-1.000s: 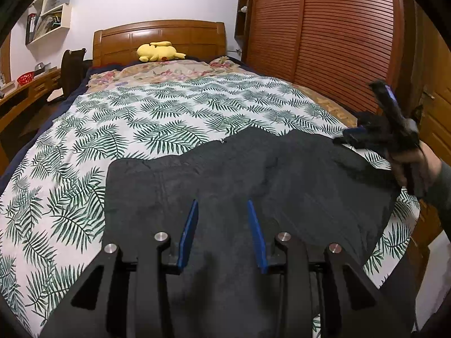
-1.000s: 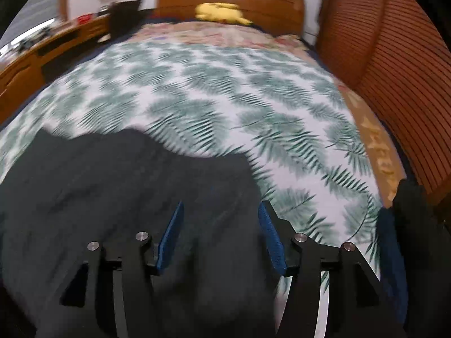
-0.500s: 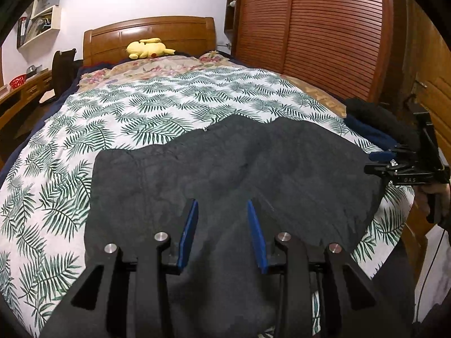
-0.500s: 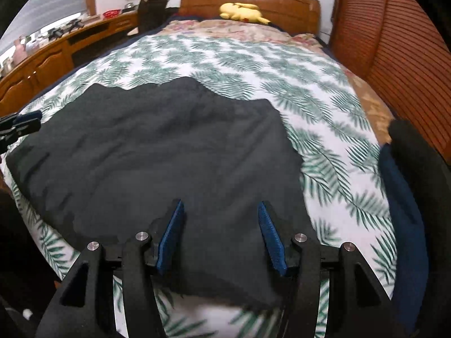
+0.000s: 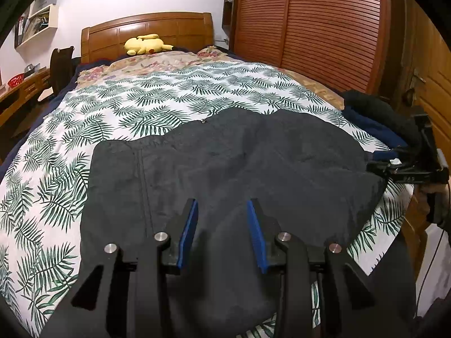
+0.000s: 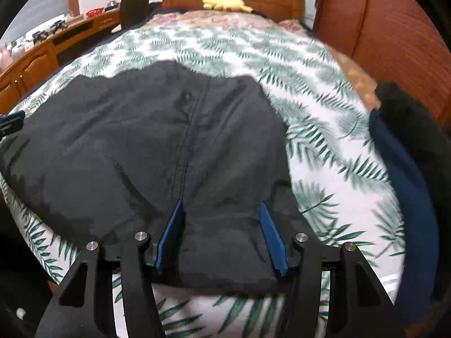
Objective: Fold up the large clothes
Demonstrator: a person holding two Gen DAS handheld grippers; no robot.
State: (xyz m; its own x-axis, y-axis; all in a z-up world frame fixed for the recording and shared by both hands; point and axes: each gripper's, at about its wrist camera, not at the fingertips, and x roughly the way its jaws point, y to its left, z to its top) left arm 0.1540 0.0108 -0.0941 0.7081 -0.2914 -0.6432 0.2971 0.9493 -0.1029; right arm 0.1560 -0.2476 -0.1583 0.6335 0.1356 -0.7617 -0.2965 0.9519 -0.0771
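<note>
The dark jacket [image 5: 225, 163] is lying flat across the near end of the bed [image 5: 157, 98]. It looks soft, limp and light, best pinched at its near hem corners. Both grippers [image 5: 222, 205] [image 6: 221, 207] are hovering above it, released, gripping nothing.

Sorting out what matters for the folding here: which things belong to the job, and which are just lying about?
For the job:
dark jacket
left gripper
right gripper
bedspread

Lying about:
yellow plush toy
clothes pile
red basket
chair
</note>
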